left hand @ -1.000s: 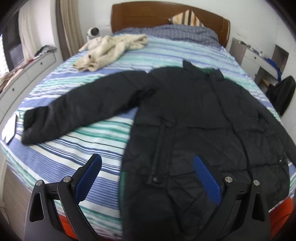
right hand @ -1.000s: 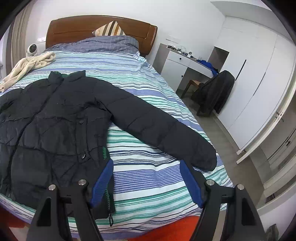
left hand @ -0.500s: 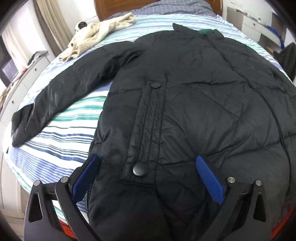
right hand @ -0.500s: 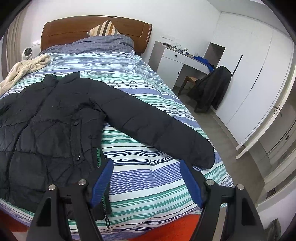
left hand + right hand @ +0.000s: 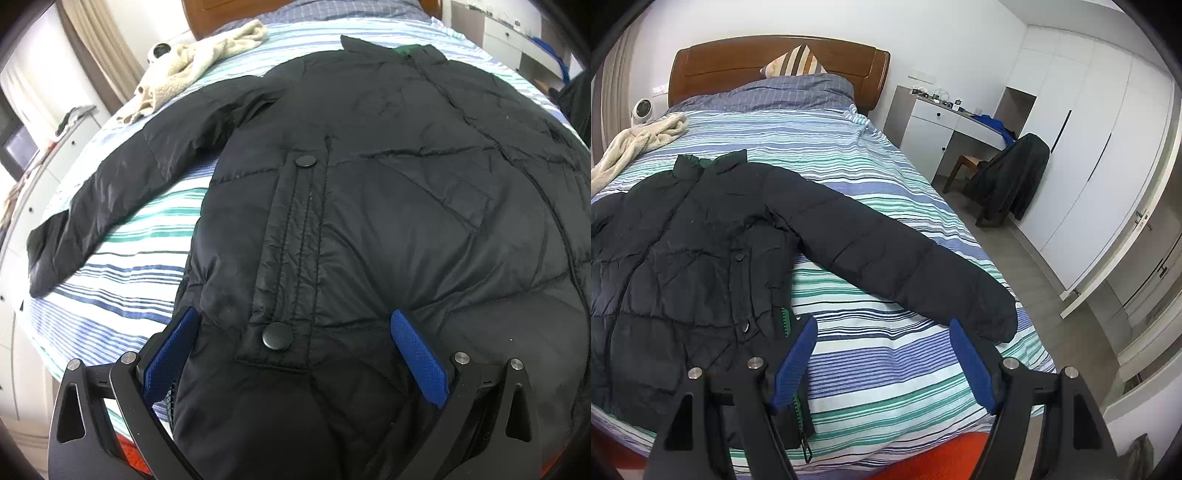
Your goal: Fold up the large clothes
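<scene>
a black puffer jacket [image 5: 369, 206] lies spread flat on the striped bed [image 5: 886, 369], sleeves out at 9 and 3 o'clock. the left tool [image 5: 291, 332] is released, jaws wide over the hem pocket flap. the right tool [image 5: 882, 343] is released too, at the jacket's zipper edge, 6 o'clock.

One black jacket [image 5: 388, 221], one cream garment [image 5: 192, 62], perhaps two pillows [image 5: 798, 86].
</scene>
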Demonstrator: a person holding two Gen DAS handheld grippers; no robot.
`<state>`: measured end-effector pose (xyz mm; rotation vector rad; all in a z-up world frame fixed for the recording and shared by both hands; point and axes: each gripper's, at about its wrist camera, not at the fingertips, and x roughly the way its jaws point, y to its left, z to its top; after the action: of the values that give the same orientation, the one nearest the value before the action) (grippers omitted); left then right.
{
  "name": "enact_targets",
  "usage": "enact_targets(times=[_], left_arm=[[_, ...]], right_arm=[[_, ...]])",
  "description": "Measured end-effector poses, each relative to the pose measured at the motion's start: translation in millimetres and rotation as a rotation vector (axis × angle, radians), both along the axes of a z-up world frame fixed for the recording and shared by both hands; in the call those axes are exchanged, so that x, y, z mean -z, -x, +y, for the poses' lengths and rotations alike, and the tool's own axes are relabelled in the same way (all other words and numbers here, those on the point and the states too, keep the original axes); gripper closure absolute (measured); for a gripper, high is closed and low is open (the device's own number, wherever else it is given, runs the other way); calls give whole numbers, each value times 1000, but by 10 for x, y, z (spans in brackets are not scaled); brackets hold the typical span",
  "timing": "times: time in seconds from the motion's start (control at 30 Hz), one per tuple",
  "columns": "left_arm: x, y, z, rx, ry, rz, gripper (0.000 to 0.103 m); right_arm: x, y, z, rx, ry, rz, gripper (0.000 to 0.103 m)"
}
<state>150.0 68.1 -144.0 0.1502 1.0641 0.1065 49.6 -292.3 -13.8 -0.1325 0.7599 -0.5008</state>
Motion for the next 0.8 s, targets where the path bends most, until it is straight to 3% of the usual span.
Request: enact_targets(times=[0.23,0.43,0.7,0.8], left_arm=[[-365,195,66,14,103,-90,1],[-621,197,-16,36,107,-164,0],[-440,24,-100,36,119,-151,0],[-181,-90,-82,8,97,-95,0]], right_arm=[[-13,-20,-103,20,12,-8,28],[40,-97,-204,35,22,0,28],[65,-139,-353,28,24,-15,28],[275,-175,-668,-25,-122,-36,27]])
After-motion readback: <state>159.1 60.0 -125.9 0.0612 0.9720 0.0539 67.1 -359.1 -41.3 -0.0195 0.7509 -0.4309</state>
